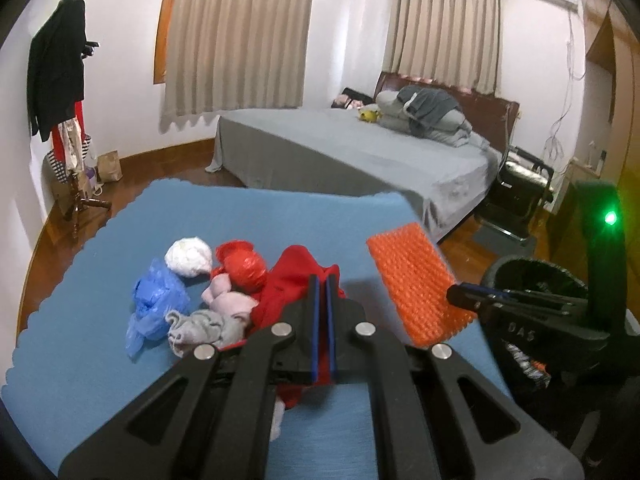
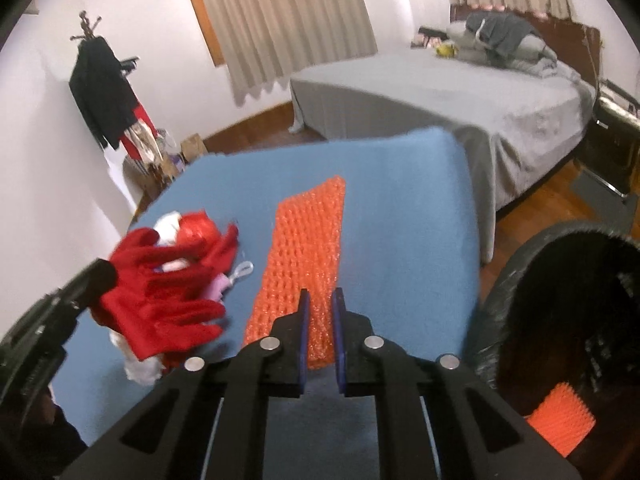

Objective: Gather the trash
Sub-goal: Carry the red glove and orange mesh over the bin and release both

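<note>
My left gripper (image 1: 322, 280) is shut on a red cloth (image 1: 288, 284) and holds it over the blue table (image 1: 100, 360); the cloth also shows lifted in the right wrist view (image 2: 168, 304). Beside it lie a white wad (image 1: 189, 257), a red plastic ball (image 1: 244, 268), a blue bag (image 1: 156, 304), a pink cloth (image 1: 228, 300) and a grey cloth (image 1: 200, 326). My right gripper (image 2: 320, 298) has its fingers shut on the near end of an orange foam net (image 2: 304, 248). A black bin (image 2: 568, 320) at the right holds another orange net (image 2: 560, 420).
A grey bed (image 1: 360, 152) stands beyond the table. A coat rack (image 1: 64, 92) with clothes is at the left wall. A black seat (image 1: 516, 192) sits by the bed. The wooden floor (image 1: 152, 176) surrounds the table.
</note>
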{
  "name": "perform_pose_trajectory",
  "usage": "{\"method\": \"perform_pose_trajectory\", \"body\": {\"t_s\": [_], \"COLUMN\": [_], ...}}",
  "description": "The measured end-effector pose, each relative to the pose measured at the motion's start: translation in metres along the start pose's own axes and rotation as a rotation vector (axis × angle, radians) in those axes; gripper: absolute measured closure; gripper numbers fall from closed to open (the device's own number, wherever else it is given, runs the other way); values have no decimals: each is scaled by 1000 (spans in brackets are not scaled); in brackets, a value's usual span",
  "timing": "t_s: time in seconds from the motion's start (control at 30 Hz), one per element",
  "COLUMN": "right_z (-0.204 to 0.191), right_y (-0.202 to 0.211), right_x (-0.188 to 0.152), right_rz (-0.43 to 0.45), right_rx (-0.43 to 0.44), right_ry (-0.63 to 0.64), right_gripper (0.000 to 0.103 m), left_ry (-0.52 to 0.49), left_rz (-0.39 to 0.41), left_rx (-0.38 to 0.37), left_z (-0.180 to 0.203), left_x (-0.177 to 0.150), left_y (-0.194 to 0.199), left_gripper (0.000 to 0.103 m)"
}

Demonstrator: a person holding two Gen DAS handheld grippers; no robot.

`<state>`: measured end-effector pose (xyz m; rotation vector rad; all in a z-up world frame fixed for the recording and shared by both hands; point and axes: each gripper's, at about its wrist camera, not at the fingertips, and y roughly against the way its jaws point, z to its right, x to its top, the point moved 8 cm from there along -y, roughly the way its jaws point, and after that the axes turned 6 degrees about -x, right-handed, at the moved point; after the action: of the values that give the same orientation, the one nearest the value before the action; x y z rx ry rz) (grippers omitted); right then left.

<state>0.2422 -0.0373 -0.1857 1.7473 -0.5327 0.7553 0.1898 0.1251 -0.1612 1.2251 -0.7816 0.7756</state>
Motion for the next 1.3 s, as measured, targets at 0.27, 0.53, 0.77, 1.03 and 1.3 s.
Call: {"method": "perform_pose_trajectory", "body": {"t_s": [0.27,0.53,0.77,1.03,1.3], "right_z": [30,86,150,207,244], "right_y": [50,90,117,137,140], "right_x": [13,8,-5,-32,-55], "right_rz": [72,111,119,102,65], "right_rx": [-27,-122,-238,-347,-412], "right_ry": [-30,-93,-159,-222,-270], "right_gripper": [93,93,93,93,89], "left_ry": [-15,-63,-136,-181,-188], "left_rz": [46,56,41,-11,-97], "left_rx": [-74,-181,-317,-449,-529], "left_z": [38,95,168,238,274], "left_x": [17,26,26,12,-10], "left_y": [17,13,-3,-33,-63], "left_gripper": [100,100,101,101,84]}}
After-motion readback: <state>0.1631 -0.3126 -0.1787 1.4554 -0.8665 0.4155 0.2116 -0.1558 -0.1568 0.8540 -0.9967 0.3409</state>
